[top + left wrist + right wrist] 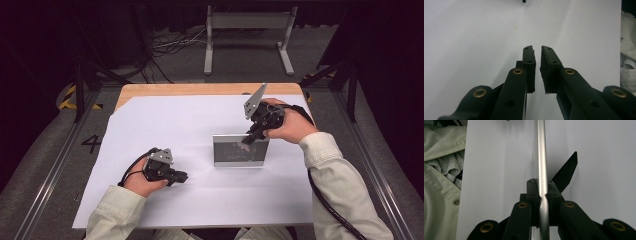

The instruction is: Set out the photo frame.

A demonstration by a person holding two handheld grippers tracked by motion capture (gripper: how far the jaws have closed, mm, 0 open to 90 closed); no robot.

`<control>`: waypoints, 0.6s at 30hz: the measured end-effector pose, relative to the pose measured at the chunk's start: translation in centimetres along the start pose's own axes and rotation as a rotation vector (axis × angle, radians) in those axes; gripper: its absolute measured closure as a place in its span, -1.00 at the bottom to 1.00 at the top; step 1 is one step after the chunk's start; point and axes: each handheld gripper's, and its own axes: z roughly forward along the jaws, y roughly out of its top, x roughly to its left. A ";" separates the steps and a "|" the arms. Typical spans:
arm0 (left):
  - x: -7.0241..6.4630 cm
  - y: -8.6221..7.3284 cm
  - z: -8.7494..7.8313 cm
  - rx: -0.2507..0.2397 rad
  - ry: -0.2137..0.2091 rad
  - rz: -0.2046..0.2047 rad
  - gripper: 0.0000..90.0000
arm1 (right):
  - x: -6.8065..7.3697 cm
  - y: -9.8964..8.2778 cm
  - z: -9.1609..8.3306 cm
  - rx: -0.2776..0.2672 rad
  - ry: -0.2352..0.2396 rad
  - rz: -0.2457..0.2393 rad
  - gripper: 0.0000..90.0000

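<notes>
A white sheet covers most of the desk. A silver picture frame stands upright near the sheet's middle, nearer the right edge. The right gripper has its jaws clamped on the frame's top edge. The left gripper, near the front-left corner, holds nothing, jaws nearly closed.

glossy metal frame, matt white paper

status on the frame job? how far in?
Done: photo frame stands upright on the white sheet. In hand: right gripper is clamped on its top edge, black back stand swung out. Left gripper rests aside, holding nothing. Left: release.
</notes>
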 end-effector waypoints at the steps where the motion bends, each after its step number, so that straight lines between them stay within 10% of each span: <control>1: 0.0 0.0 0.0 0.000 0.000 0.002 0.83 | -0.1 -0.1 0.1 0.000 0.005 0.001 0.87; 18: 0.0 0.1 0.1 0.008 0.000 0.008 0.82 | -0.6 -0.7 0.5 0.010 -0.011 -0.011 0.84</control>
